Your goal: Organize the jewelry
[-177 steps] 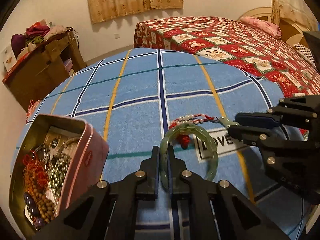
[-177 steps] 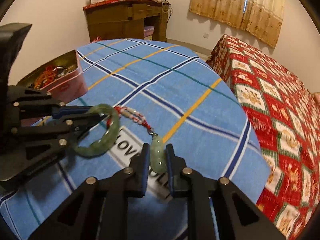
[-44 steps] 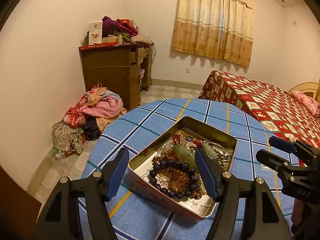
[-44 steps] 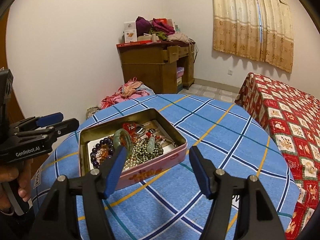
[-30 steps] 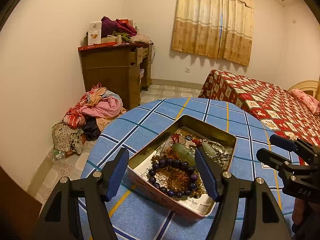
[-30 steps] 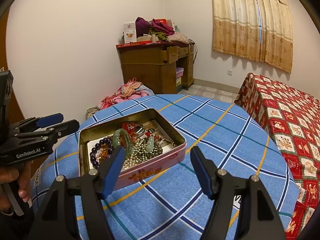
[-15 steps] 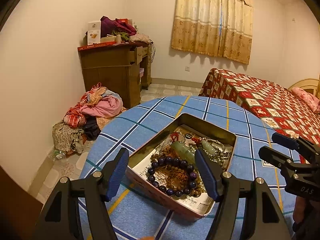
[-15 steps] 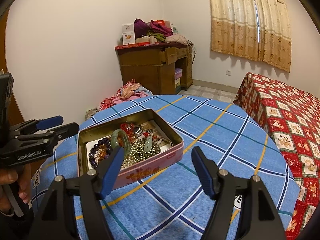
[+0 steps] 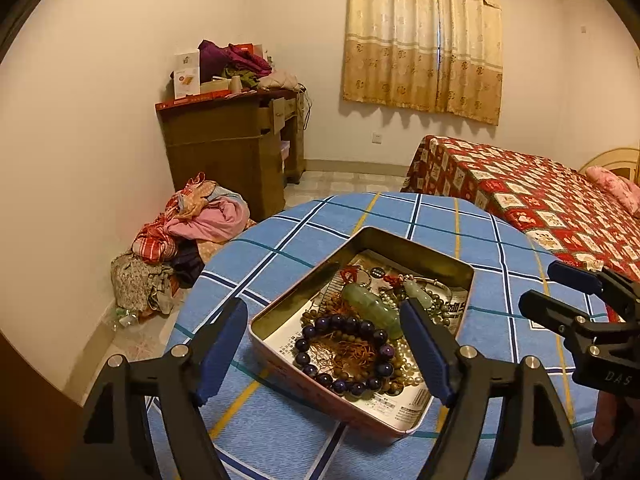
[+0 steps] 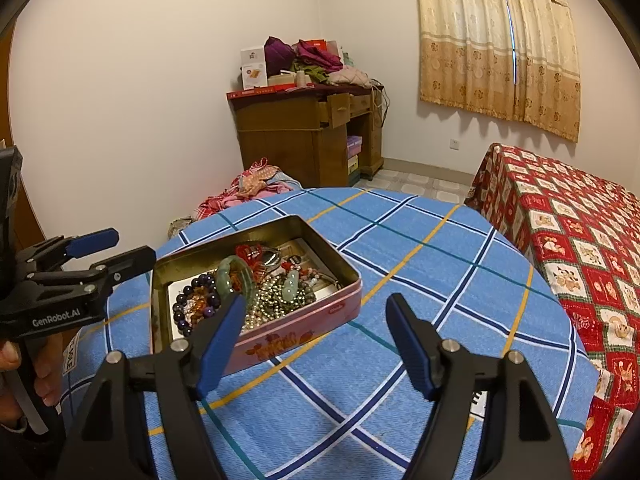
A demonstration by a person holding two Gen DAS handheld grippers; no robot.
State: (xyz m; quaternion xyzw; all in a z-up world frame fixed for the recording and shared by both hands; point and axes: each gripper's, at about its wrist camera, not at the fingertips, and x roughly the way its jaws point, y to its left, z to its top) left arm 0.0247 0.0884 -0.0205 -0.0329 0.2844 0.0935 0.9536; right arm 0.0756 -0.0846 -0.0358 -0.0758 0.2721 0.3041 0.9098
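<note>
Two grippers up, both empty. Left gripper (image 9: 324, 344) hangs over the near-left edge of the table, fingers spread wide, nothing between them; seen from the right wrist camera it sits at far left (image 10: 114, 250), hand (image 10: 24, 372) on its handle. Next over: pink tin (image 10: 304, 330) on the blue checked tablecloth (image 10: 420, 272), lid off, sitting on the left half of the table. Inside the tin, left to right in the right wrist view: purple bead bracelet (image 10: 192, 304), green jade bangle (image 10: 230, 276) propped on edge against red cord, heap of small pale beads (image 10: 272, 300), jade pendant (image 10: 291, 282) lying on top of the heap. All jewelry in sight is in the tin. Right gripper (image 10: 314, 340) is low over the cloth just in front of the tin's near wall, fingers wide apart, holding nothing; in the left wrist view it shows at the right edge (image 9: 560, 288). Far right: bed with red patterned cover (image 10: 580, 248).
</note>
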